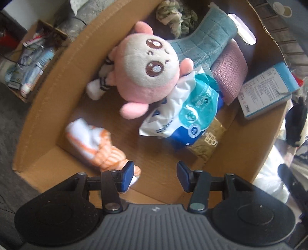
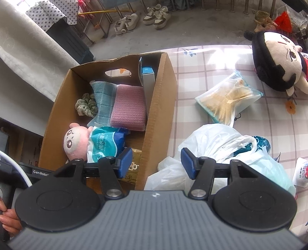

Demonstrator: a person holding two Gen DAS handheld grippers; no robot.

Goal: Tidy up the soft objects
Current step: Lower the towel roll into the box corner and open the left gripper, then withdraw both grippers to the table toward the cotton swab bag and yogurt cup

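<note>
Cardboard box: stood on the desk at its left edge, open at the top, a hand-hole cut in the far wall.

Contents of box: pink doll, round cream face upward, lay against the left wall; wipes pack, white and teal, lay partly over the doll's lower side and over a gold packet; teal towel and pink cloth lay folded side by side at the far end; green scrunchie lay in the far left corner, beside the towel; blue carton leaned against the right wall; orange sock, white and orange, lay on the box floor at the near left corner.

Left claw: released, blue pads apart, nothing between them; hung over the near end of the box, its left pad overlapping the sock in view; contact could not be told.

Right claw: released, nothing held; hung over the box's right wall, one pad above the box interior, the other above a white plastic bag.

On the desk outside the box: the plastic bag, crumpled, just beside the box wall; a clear packet with tan contents, beyond the bag; a black-haired doll at the far right, well apart from the box; a small white sachet at the right edge.

Floor beyond the desk: two pairs of shoes.
</note>
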